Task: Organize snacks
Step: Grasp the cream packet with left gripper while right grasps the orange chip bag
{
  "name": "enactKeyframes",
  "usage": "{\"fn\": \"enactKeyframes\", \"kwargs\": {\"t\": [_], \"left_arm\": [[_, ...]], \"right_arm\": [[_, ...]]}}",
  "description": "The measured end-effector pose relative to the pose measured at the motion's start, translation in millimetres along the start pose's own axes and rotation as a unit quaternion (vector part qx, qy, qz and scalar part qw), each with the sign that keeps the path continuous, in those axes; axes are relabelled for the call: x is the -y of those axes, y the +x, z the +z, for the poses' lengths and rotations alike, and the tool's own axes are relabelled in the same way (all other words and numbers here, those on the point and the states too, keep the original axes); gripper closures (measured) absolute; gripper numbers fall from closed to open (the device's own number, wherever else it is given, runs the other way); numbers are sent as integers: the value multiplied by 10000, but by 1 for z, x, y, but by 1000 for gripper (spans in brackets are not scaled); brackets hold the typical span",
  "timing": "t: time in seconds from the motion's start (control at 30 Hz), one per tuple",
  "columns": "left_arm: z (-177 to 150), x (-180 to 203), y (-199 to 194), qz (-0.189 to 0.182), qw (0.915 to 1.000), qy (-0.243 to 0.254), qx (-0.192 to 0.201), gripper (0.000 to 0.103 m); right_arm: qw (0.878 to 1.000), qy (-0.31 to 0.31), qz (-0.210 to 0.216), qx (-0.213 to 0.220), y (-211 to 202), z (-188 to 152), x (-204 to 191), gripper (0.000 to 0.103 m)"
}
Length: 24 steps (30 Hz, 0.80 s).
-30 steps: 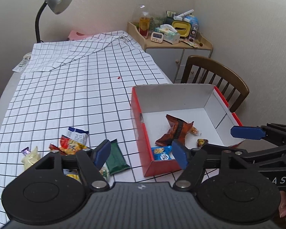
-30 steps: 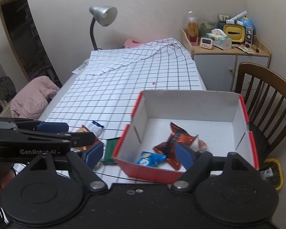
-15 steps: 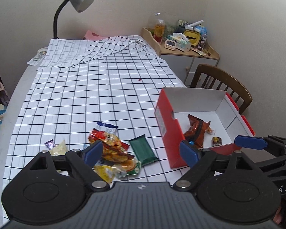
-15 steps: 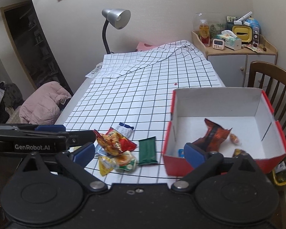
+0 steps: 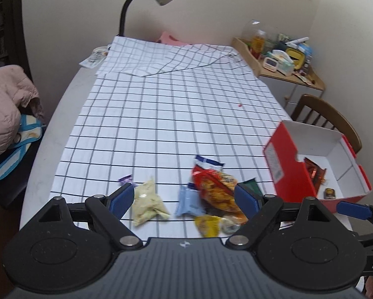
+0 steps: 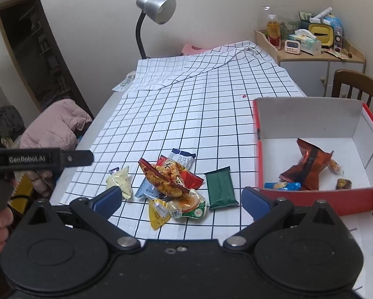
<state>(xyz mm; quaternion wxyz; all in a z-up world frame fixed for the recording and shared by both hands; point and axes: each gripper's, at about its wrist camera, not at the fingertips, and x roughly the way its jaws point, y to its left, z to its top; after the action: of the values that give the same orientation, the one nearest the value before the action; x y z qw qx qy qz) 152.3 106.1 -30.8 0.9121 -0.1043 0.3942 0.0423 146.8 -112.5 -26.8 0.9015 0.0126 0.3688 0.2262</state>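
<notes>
Several loose snacks lie in a pile on the checked tablecloth: a clear orange-red bag (image 6: 164, 177), a green bar (image 6: 221, 189), a pale yellow packet (image 6: 120, 180) and a light blue packet (image 6: 146, 189). My right gripper (image 6: 181, 199) hangs open over them, touching none. My left gripper (image 5: 184, 196) is open too, above the pale packet (image 5: 147, 201) and the orange bag (image 5: 216, 189). To the right stands the red box (image 6: 311, 196) with a red-brown wrapper (image 6: 308, 167), a blue packet (image 6: 282, 185) and a small dark candy (image 6: 343, 184) inside.
A grey desk lamp (image 6: 156, 10) stands at the table's far end, where the cloth is folded over. A wooden chair (image 6: 355, 84) and a cluttered side cabinet (image 6: 318, 59) are on the right. A pink jacket (image 6: 54, 127) lies left of the table.
Both views have swung left, from the red box to the snack pile. The box now sits at the right edge. Both pairs of jaws stand wider than a second ago.
</notes>
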Motion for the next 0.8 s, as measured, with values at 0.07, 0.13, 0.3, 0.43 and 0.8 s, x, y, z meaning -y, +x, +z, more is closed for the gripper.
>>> {"fn": "enactKeyframes", "kwargs": {"t": [0.07,0.13,0.3,0.43,0.8], "left_arm": [[0,-14,8,96,9999,-82,-57,15],[0,-27,17,188,9996,-177,-107,15],[-3,-49,47,410,9982,-327,-304,15],[-10,-55,72,493,9968,-372,-516,15],[-16,-55,123,630,9939,-404,-810,15]], "right_arm": [[10000,-74,-4,-50,10,0,-5,1],[9998,-155,3,-89,19,0,-10,1],[9987,-434,-49,-264,48,1,-19,3],[9971,-612,-82,-437,71,-1,-26,7],[9910,-1117,-174,-720,132,4,-41,13]]}}
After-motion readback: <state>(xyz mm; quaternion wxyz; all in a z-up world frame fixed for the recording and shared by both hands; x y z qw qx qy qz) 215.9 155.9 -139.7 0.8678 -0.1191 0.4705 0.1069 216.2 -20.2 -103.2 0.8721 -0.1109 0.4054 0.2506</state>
